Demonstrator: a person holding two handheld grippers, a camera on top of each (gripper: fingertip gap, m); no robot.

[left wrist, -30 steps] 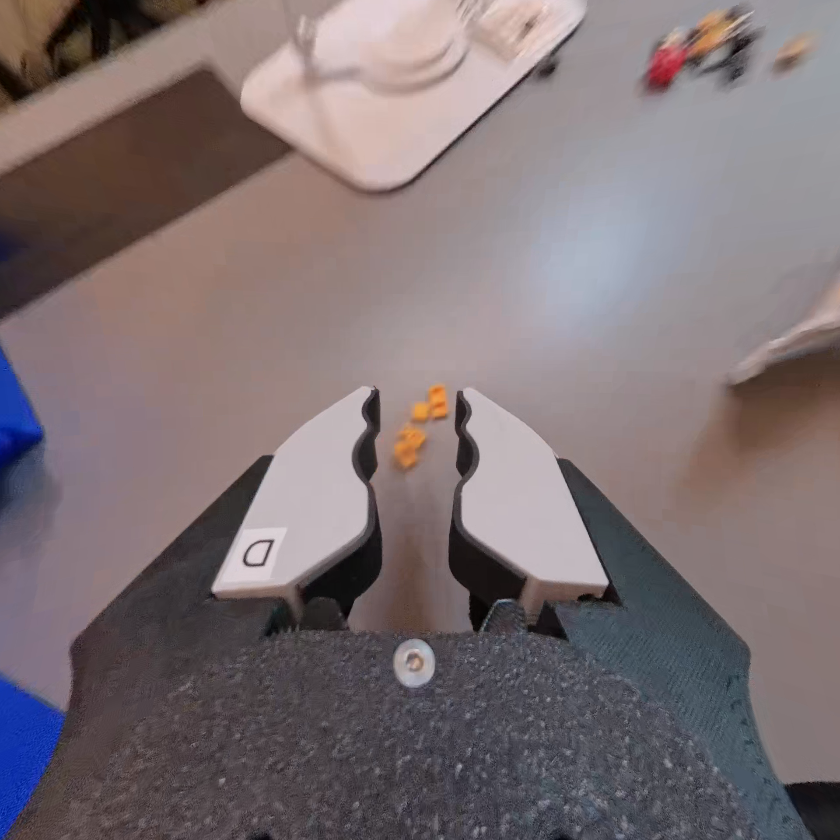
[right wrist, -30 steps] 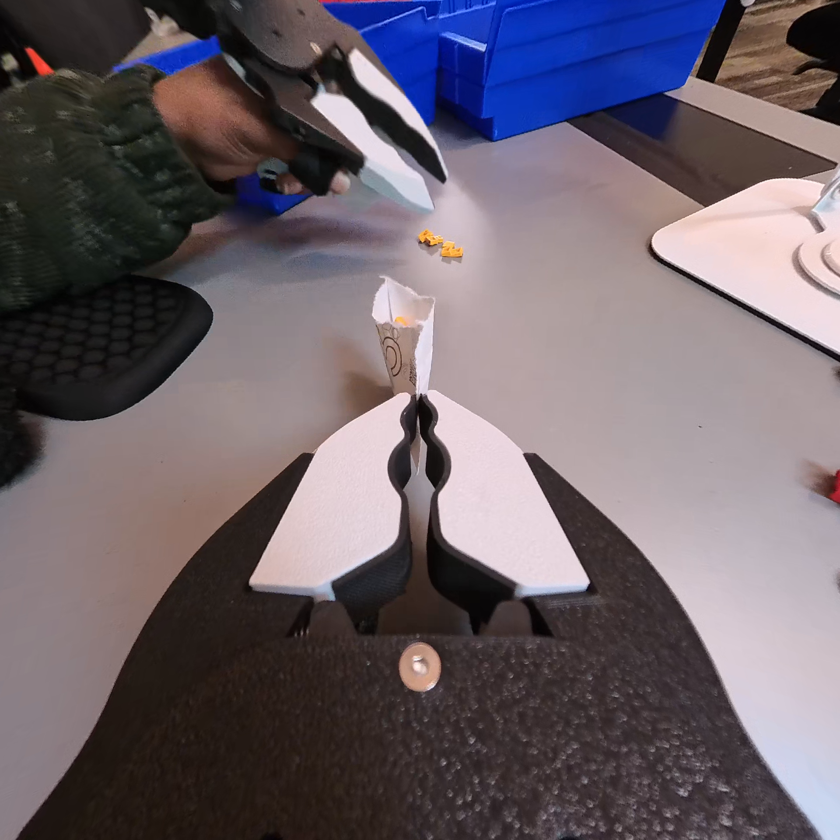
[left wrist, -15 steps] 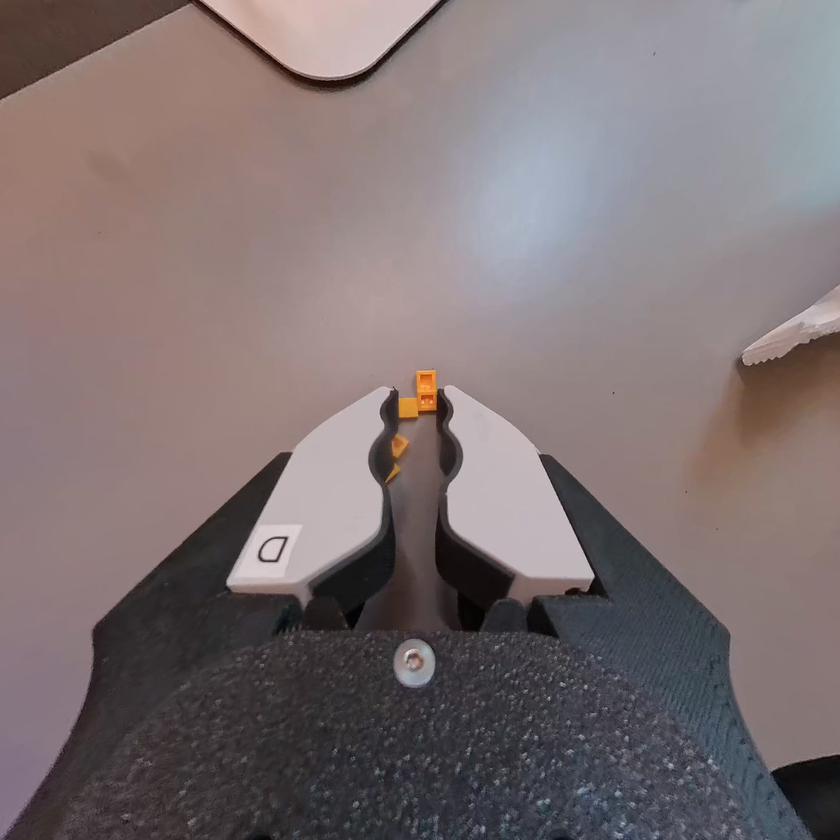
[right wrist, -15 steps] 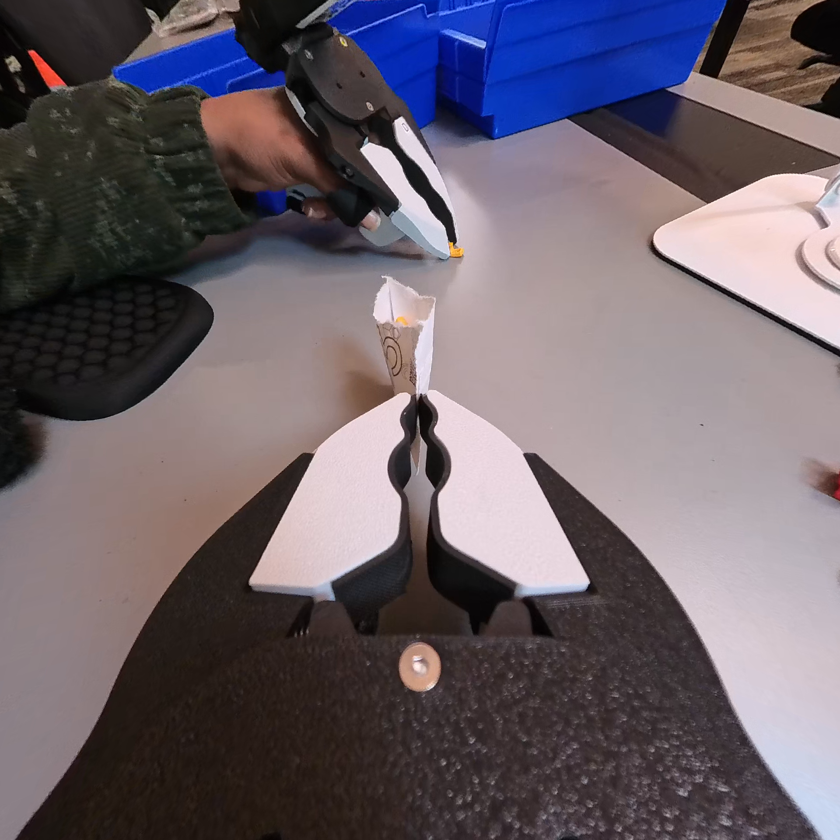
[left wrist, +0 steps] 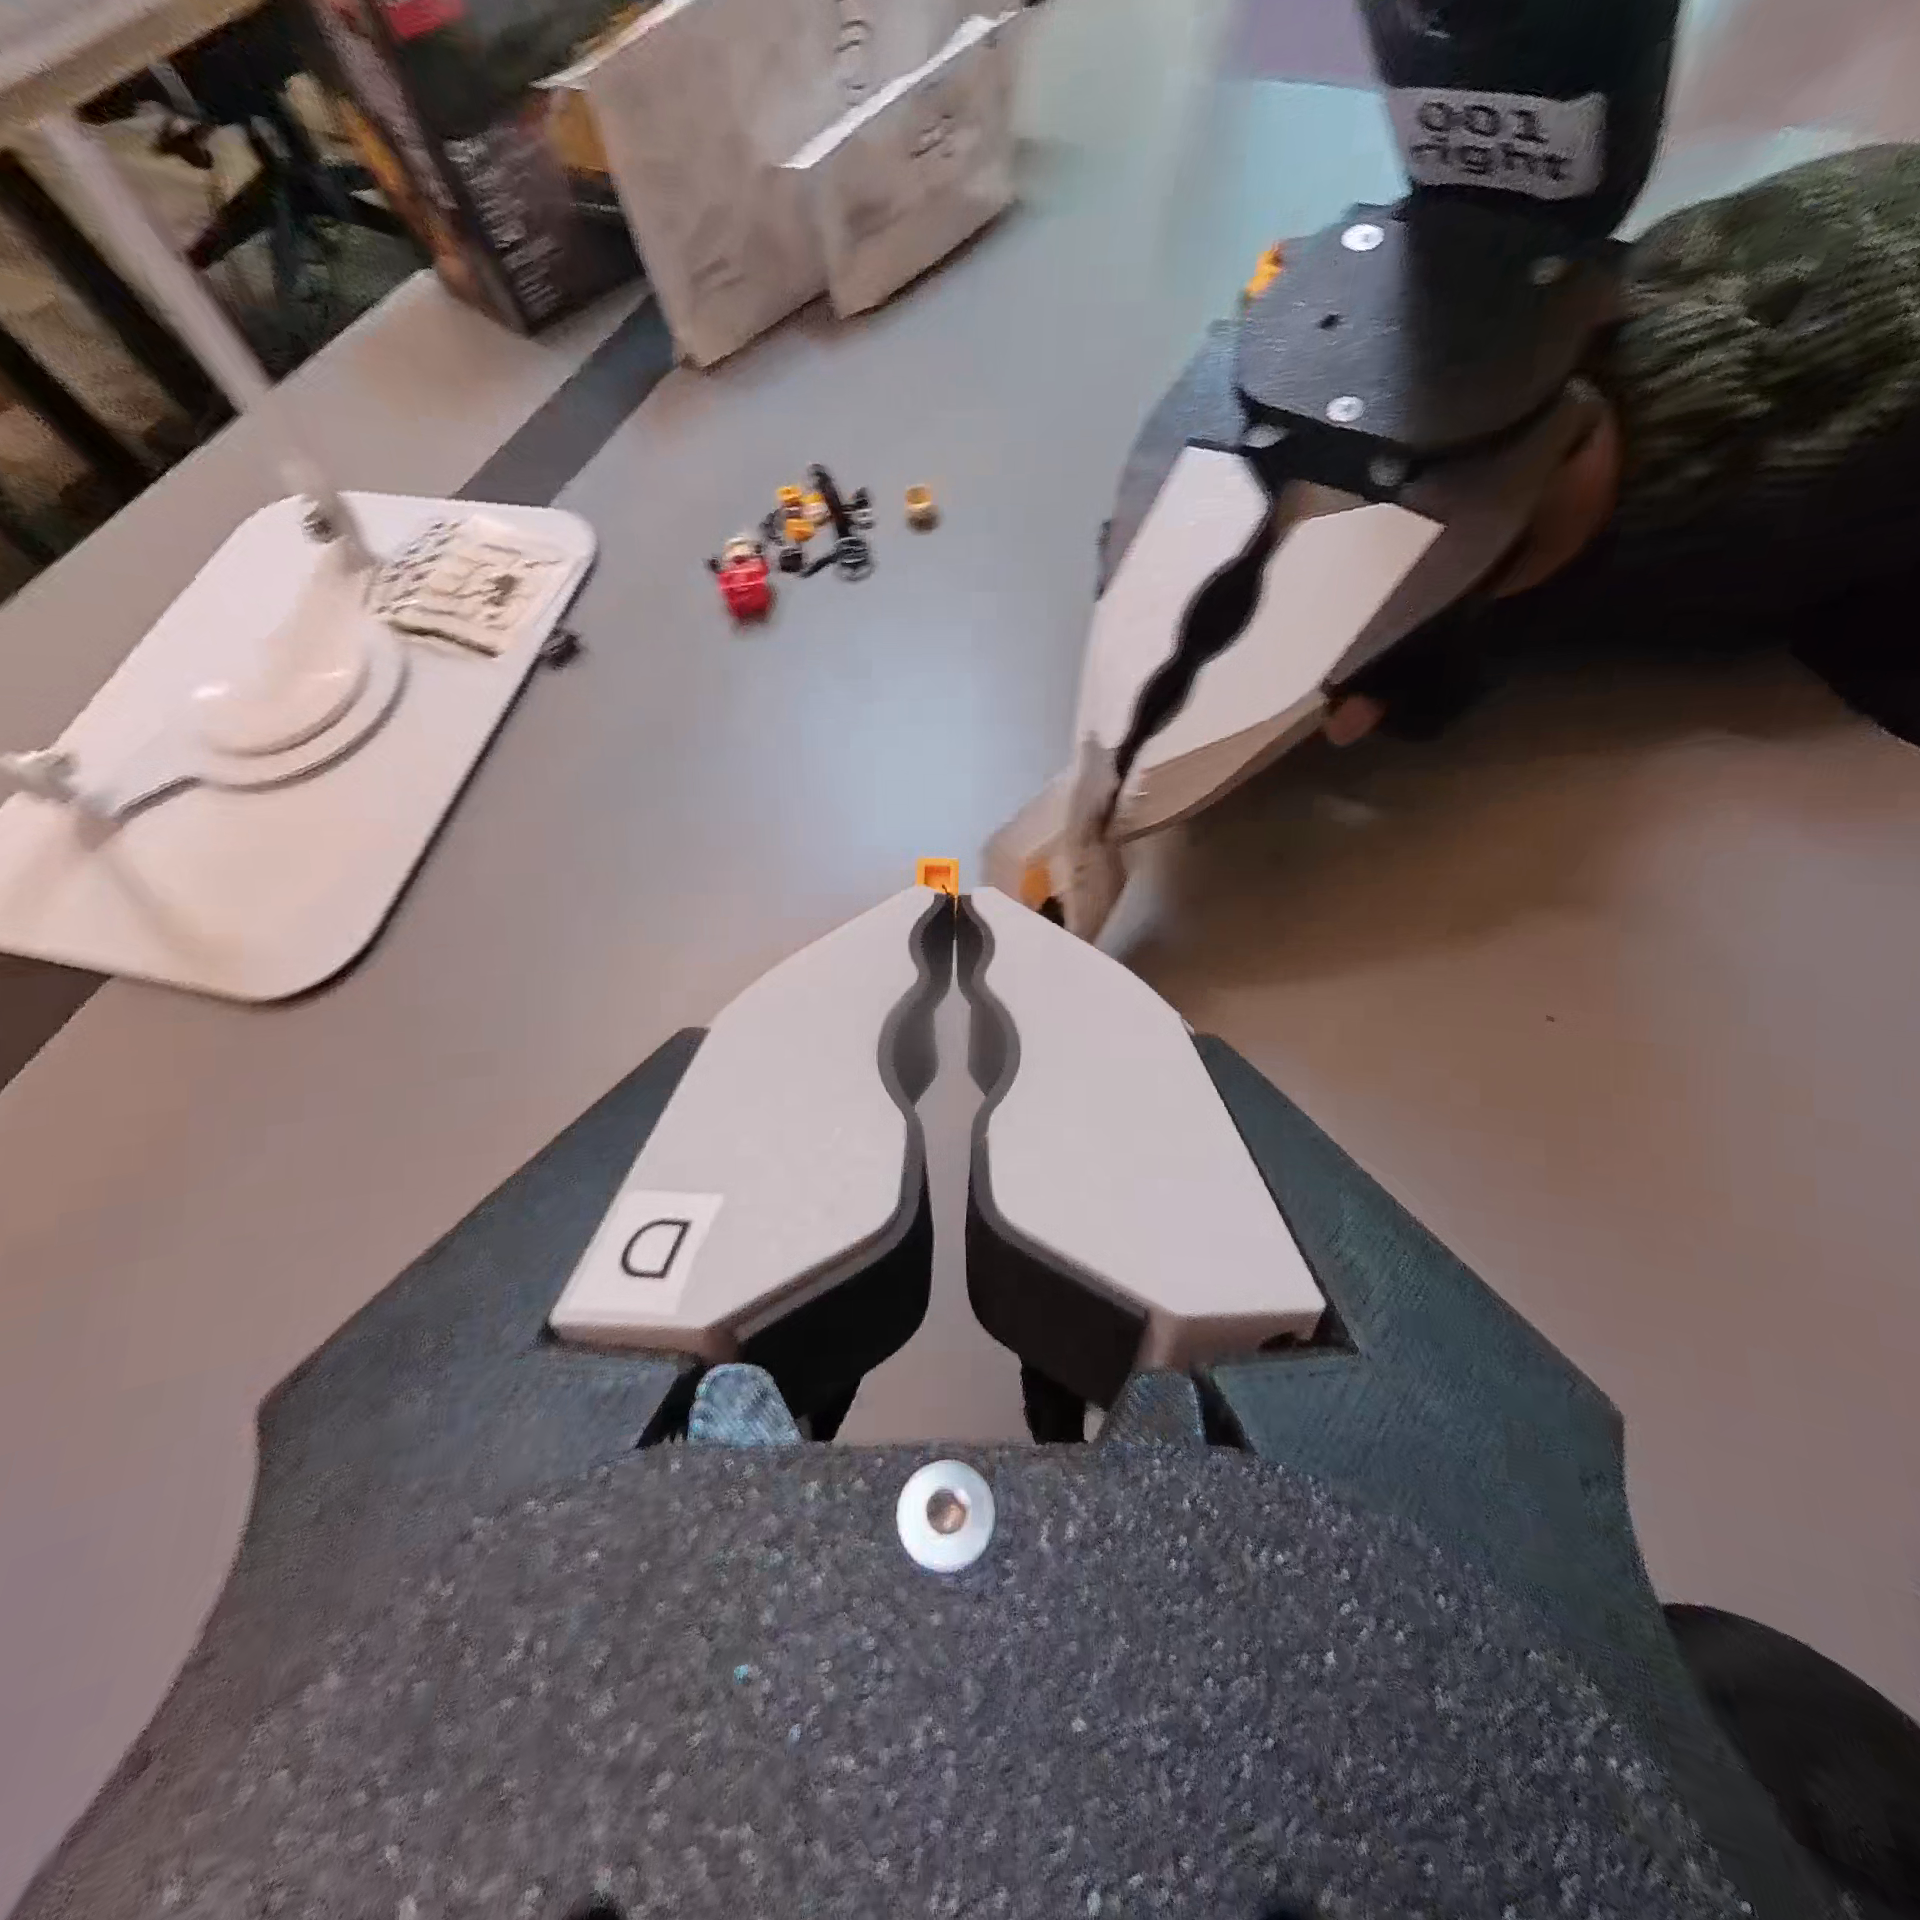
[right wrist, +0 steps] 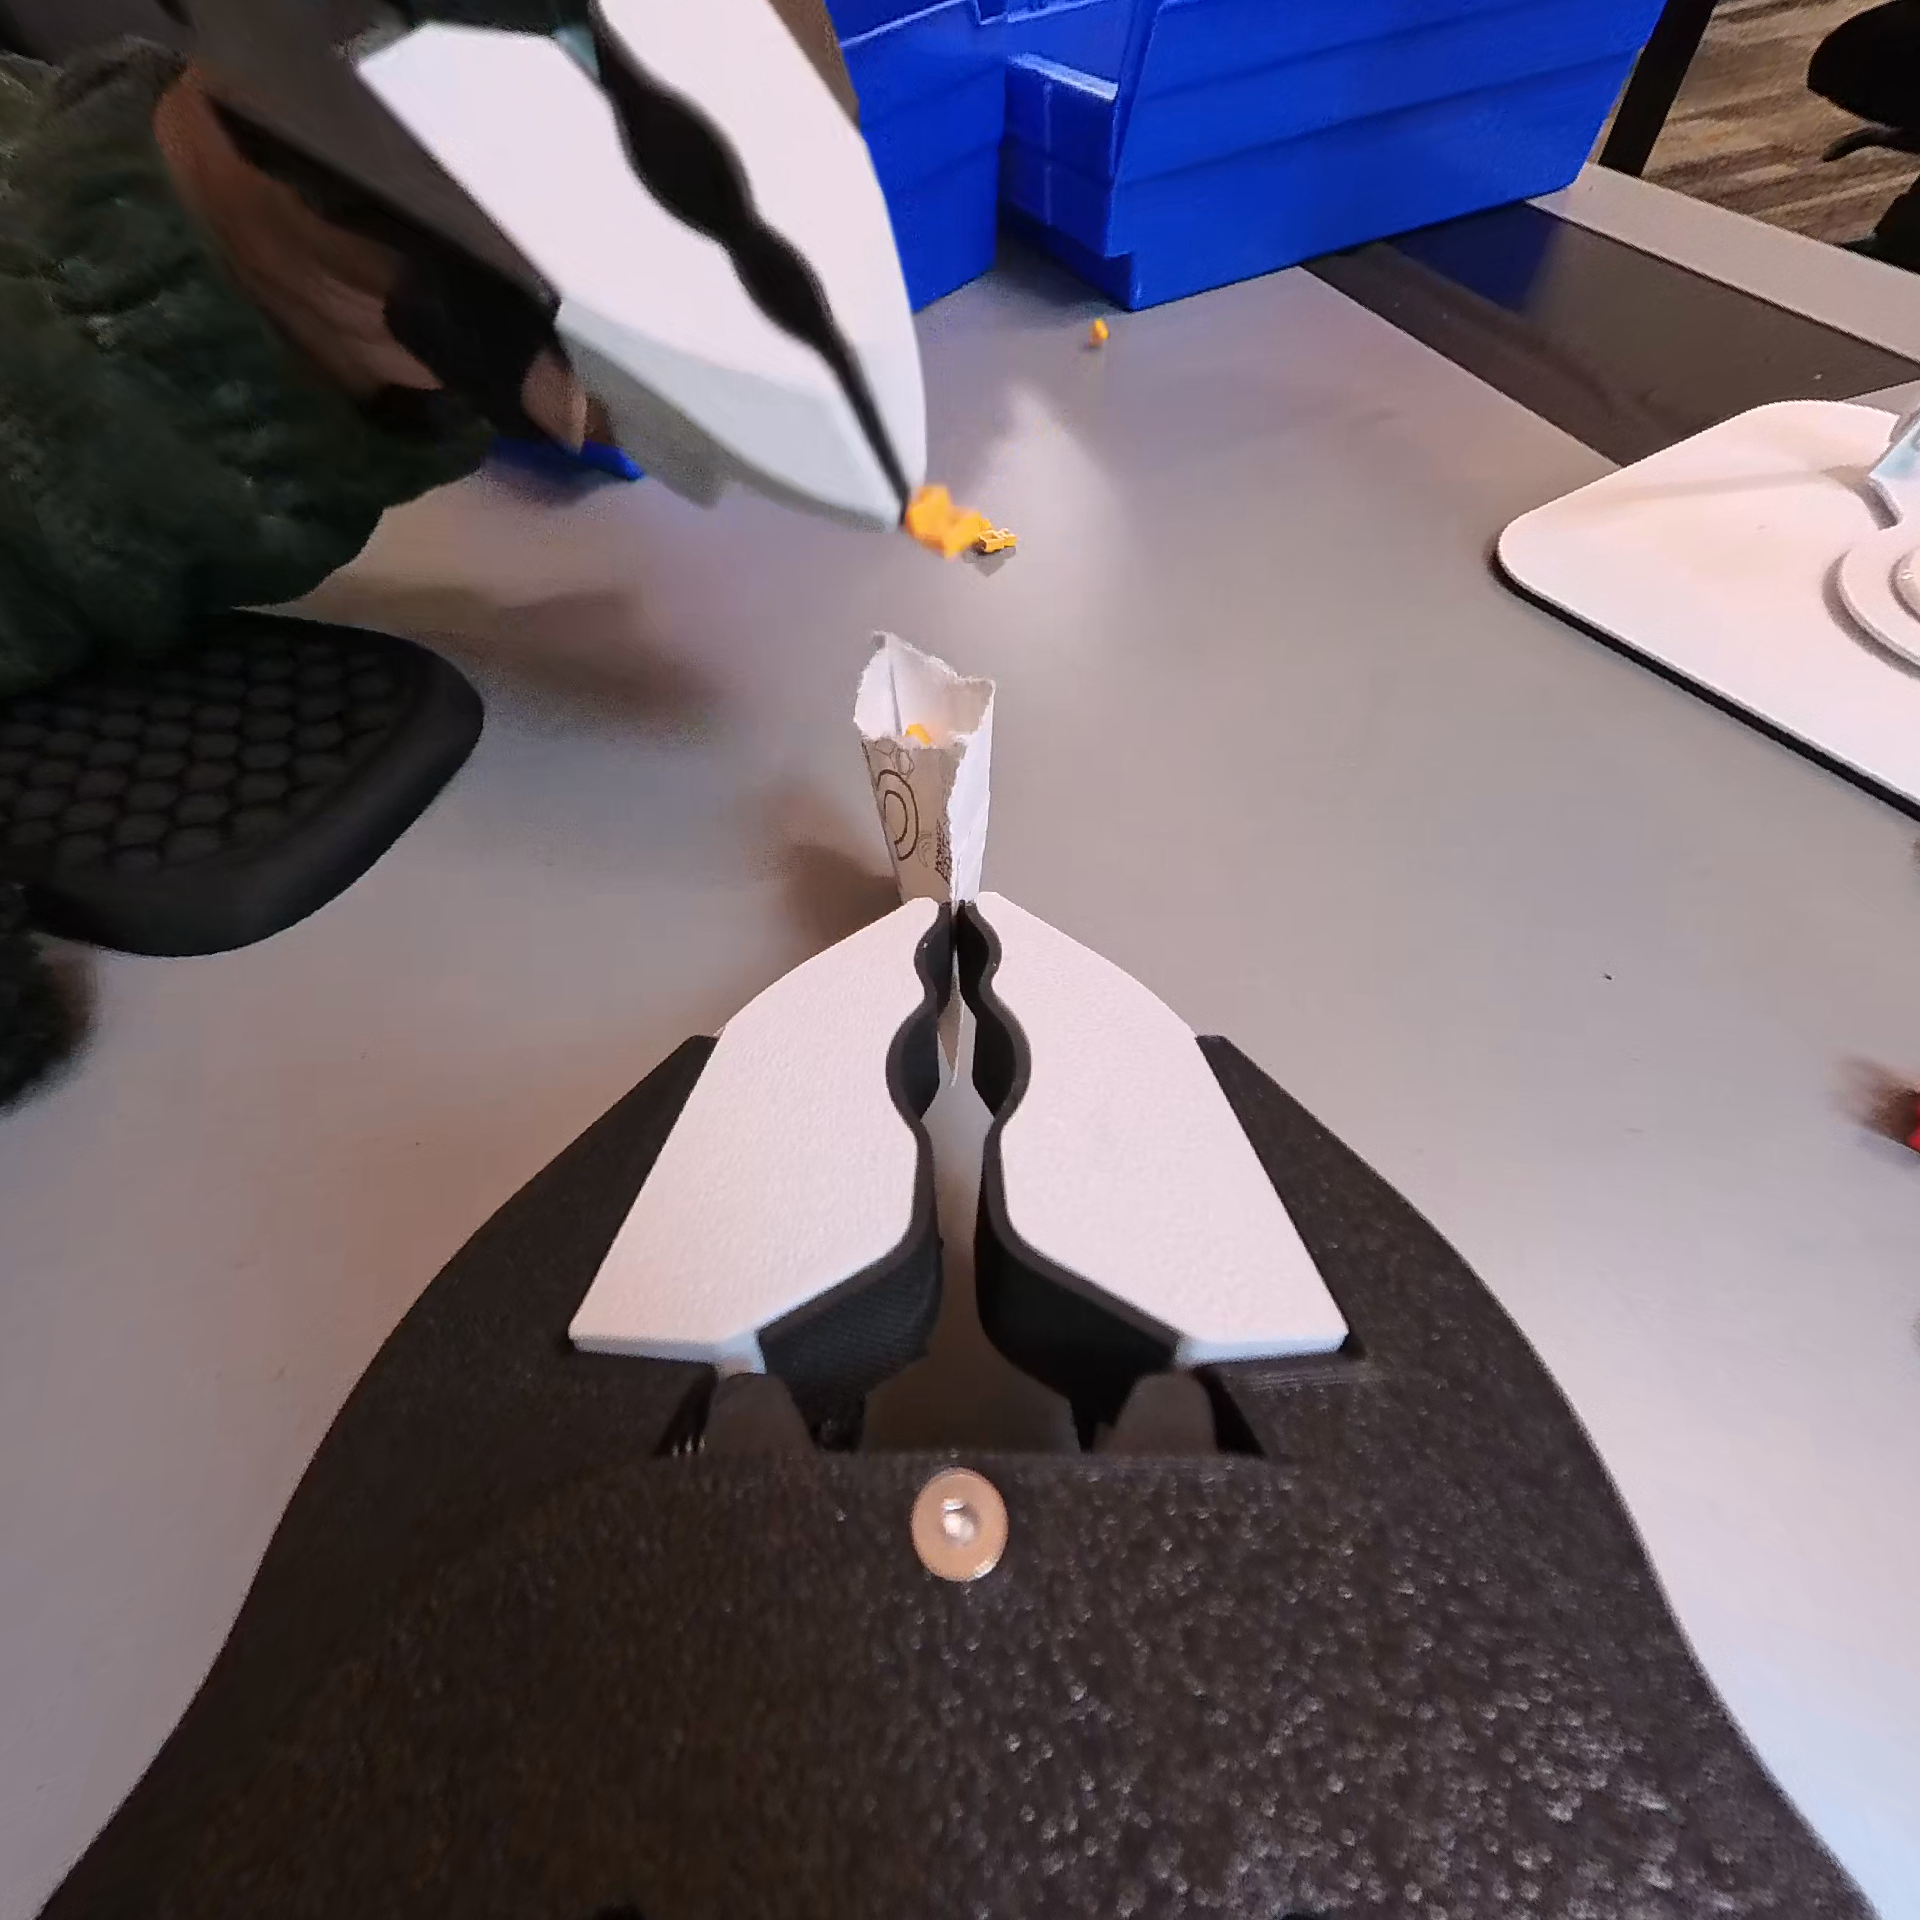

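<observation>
My left gripper [left wrist: 948, 902] is shut on a small orange brick [left wrist: 937, 873] that sticks out past its fingertips, held above the grey table [left wrist: 727, 790]. In the right wrist view the left gripper [right wrist: 899, 509] shows with the orange brick [right wrist: 928, 513] at its tip. My right gripper [right wrist: 954, 909] is shut on the lower end of a torn white paper bag [right wrist: 928, 774] with its open mouth up; an orange piece [right wrist: 916, 734] lies inside. The right gripper [left wrist: 1107, 805] and bag [left wrist: 1055, 852] also show in the left wrist view, just right of the brick.
More orange pieces [right wrist: 992, 540] lie on the table past the bag. A white base plate [left wrist: 260, 727] stands left. A pile of small red, black and orange parts [left wrist: 800, 535] lies farther off. Blue bins [right wrist: 1247, 135] stand at the back; a black pad [right wrist: 208, 769] lies left.
My left gripper came down over the orange pieces, shut on one brick, and has lifted it and swung toward the bag. My right gripper has held the bag still.
</observation>
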